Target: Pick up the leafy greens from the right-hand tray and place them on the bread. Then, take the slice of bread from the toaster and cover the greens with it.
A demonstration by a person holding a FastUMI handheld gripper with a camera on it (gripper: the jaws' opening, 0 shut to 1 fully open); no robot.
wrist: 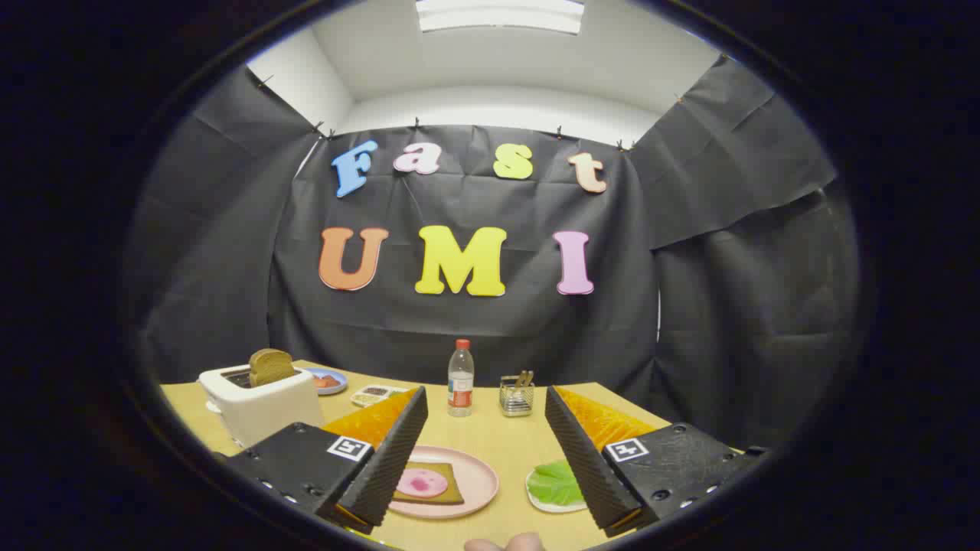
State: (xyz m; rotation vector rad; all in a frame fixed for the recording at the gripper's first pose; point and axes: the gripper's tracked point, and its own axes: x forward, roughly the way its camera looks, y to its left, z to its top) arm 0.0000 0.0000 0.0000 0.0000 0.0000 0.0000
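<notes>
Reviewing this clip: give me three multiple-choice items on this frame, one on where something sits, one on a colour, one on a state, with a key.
1. Where does the water bottle stand?
A. beyond the fingers, on the table's far side near the mesh holder
B. inside the toaster
C. on the pink plate

2. What colour is the plate holding the bread with a meat slice?
A. blue
B. pink
C. black

3. How is the gripper?
A. shut on the greens
B. shut on the toast
C. open, holding nothing

Key: 1 A, the bottle rises beside the holder past the fingertips. 2 B, the rim between the fingers is pink. 3 C, the fingers stand wide apart, the leafy greens lie on their small plate and the bread slice sits in the toaster.
</notes>
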